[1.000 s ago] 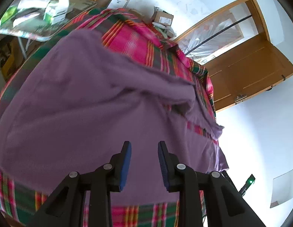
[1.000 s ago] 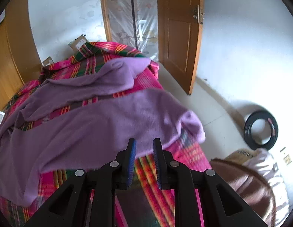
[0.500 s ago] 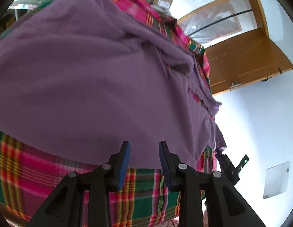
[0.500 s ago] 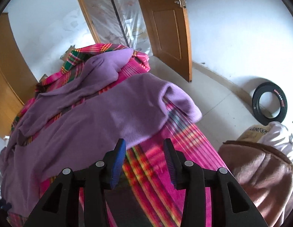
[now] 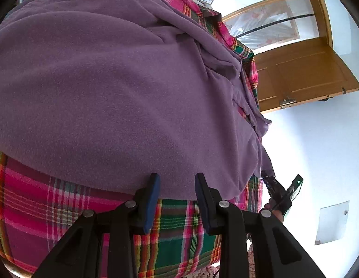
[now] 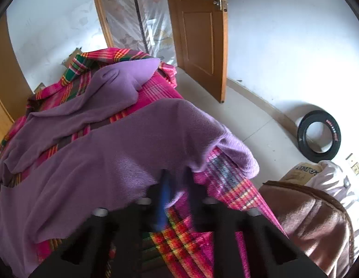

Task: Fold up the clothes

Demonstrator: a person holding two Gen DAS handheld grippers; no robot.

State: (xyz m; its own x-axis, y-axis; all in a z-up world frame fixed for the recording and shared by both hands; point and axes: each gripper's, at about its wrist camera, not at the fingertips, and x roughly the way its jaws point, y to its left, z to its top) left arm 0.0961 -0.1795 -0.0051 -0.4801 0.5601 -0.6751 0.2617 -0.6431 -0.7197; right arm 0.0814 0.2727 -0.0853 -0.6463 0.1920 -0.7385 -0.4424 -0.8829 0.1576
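the purple garment [image 5: 114, 88] lies spread over the plaid bed cover [image 5: 63, 208], its hem near the bed's front edge. the left gripper [image 5: 177, 185] is parted wide at that hem, holding nothing. only the right wrist view shows the floor beside the bed: a black tyre [image 6: 319, 136], a brown blanket [image 6: 313, 220] and an open door [image 6: 202, 37]. the right gripper [image 6: 177, 180] is blurred at the garment's corner [image 6: 237, 155]; i cannot tell its grip.
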